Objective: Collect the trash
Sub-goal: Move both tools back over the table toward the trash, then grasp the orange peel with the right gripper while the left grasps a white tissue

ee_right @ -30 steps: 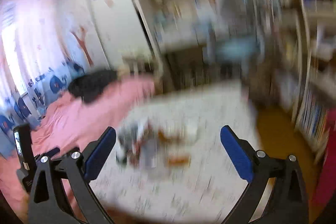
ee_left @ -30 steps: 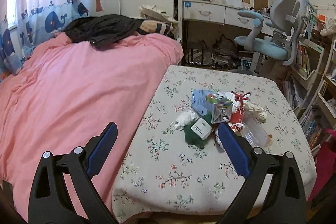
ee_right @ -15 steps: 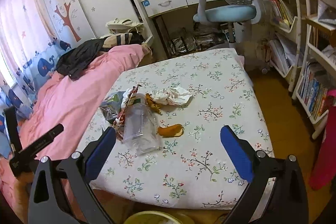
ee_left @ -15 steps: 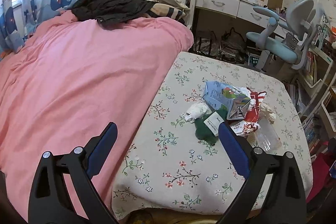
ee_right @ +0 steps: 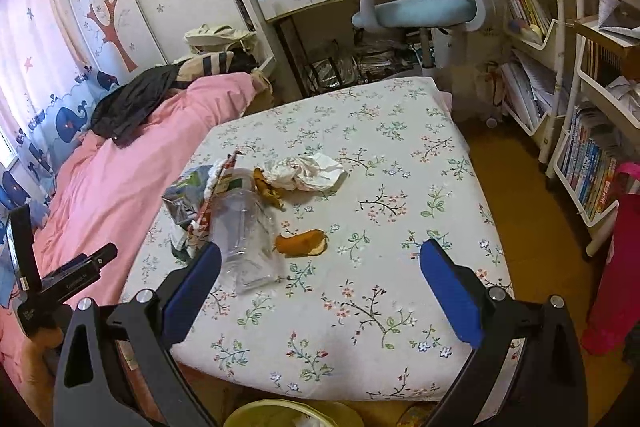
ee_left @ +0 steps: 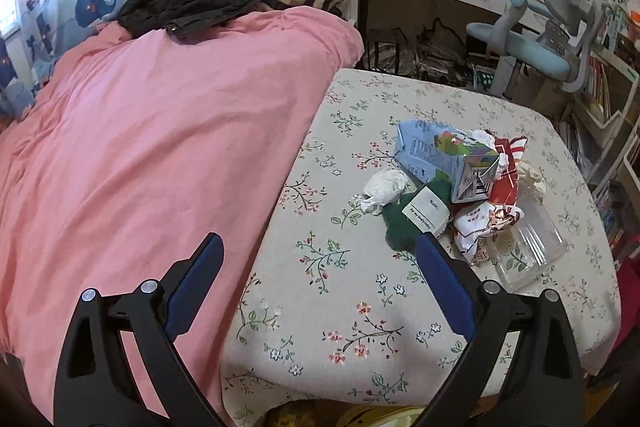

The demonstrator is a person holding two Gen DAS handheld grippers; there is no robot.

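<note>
A heap of trash lies on the floral sheet (ee_left: 340, 291): a blue carton (ee_left: 444, 157), a white paper wad (ee_left: 384, 189), a green pouch with a white label (ee_left: 404, 223), a red-and-white wrapper (ee_left: 486, 223) and a clear plastic cup (ee_left: 526, 247). The right wrist view shows the same cup (ee_right: 244, 239), a crumpled white tissue (ee_right: 308, 171), banana peel (ee_right: 268, 193) and an orange peel piece (ee_right: 302, 243). My left gripper (ee_left: 318, 281) hangs open short of the heap, empty. My right gripper (ee_right: 320, 283) is open and empty above the sheet's near part.
A pink duvet (ee_left: 140, 147) covers the bed's left side, dark clothes (ee_left: 192, 3) on it. A blue desk chair (ee_right: 420, 7), desk and bookshelves (ee_right: 592, 147) stand beyond. A yellow bin rim (ee_right: 288, 413) shows below the bed edge. A red bag (ee_right: 616, 267) is at right.
Both views have drawn closer to the bed and the trash heap. The right view, blurred a second ago, is now steady. Both grippers stayed open.
</note>
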